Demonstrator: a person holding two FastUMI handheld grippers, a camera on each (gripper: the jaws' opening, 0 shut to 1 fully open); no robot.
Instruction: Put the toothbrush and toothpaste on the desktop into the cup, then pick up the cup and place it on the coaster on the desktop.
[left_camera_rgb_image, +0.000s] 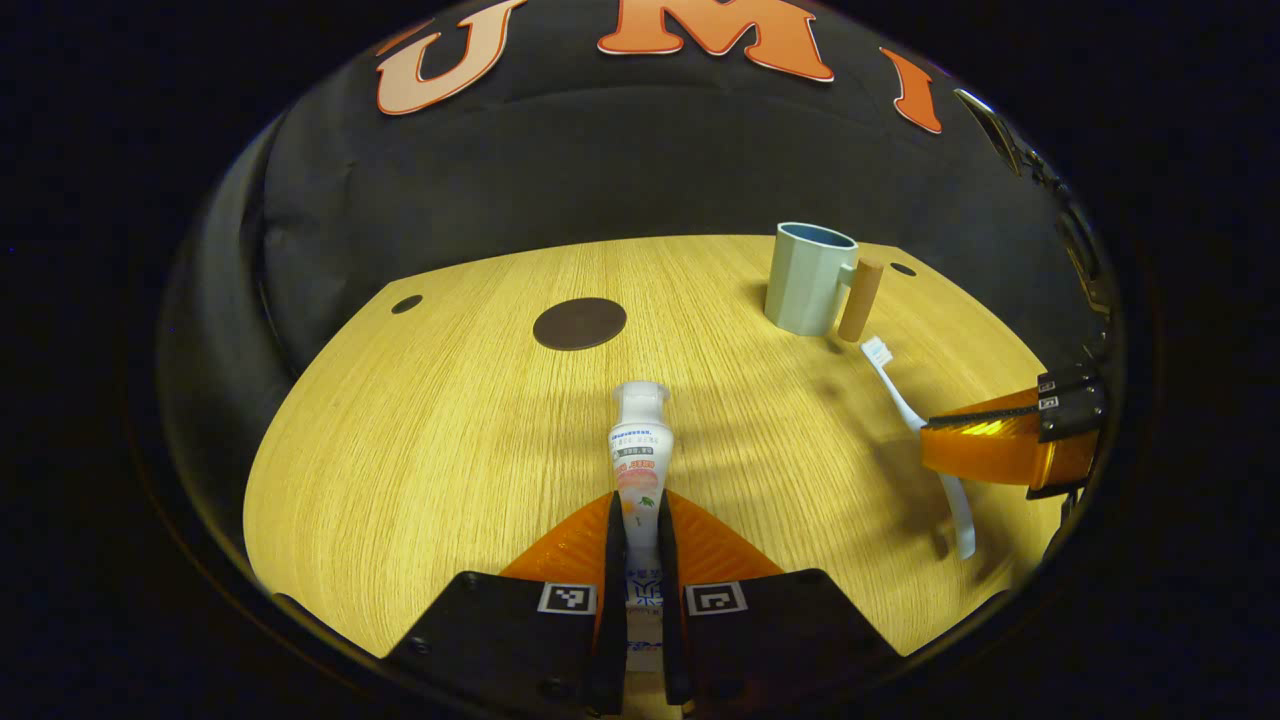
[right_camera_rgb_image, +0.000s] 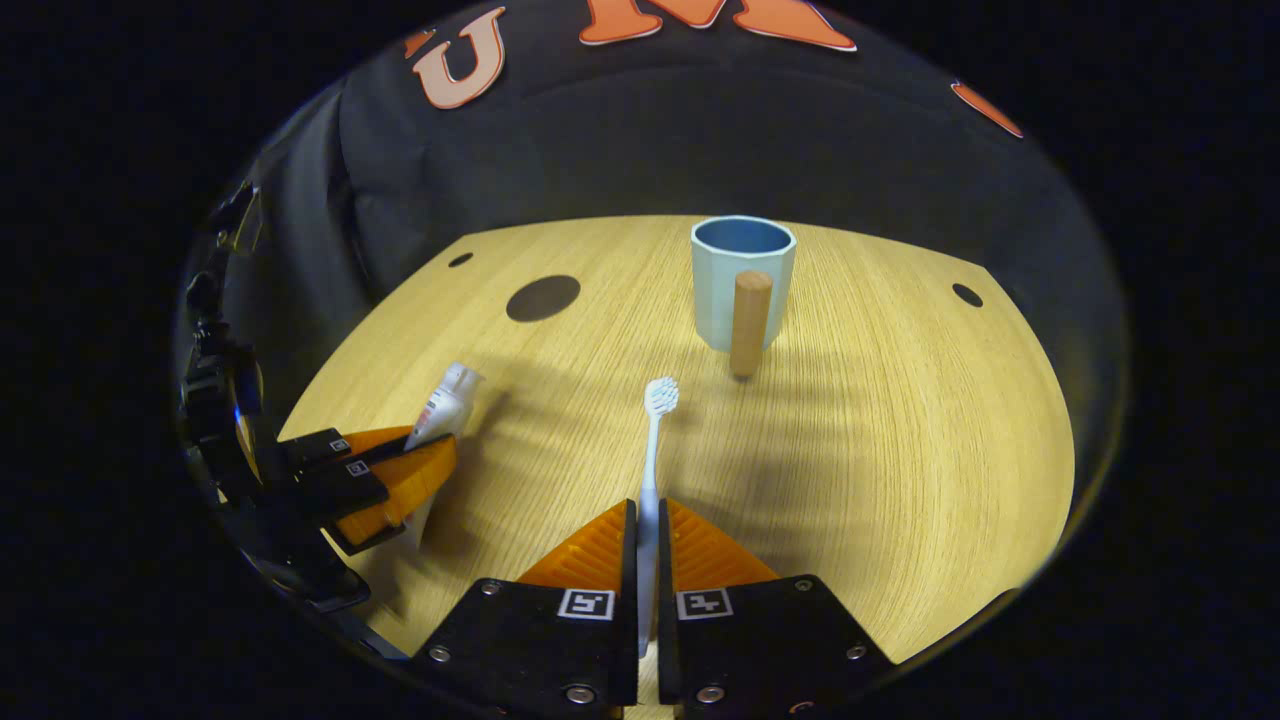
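**Both grippers clamped, cup standing empty at the back**

In the left gripper view the left gripper (left_camera_rgb_image: 640, 525) is clenched on the toothpaste (left_camera_rgb_image: 638, 455). The tube runs straight along the fingers, cap end pointing to 12 o'clock, away from the camera. The coaster (left_camera_rgb_image: 579, 323) is the dark disc just past it at about 11, flat on the desktop (left_camera_rgb_image: 420, 440).

In the right gripper view the right gripper (right_camera_rgb_image: 647, 530) is grasping the toothbrush (right_camera_rgb_image: 653, 450) by its handle. Its long axis also runs along the fingers, with the bristle head out front at 12 o'clock, pointing toward the cup (right_camera_rgb_image: 742, 280). The cup stands upright at roughly 1 o'clock, well apart from the coaster, with its wooden handle (right_camera_rgb_image: 749, 322) facing the camera.
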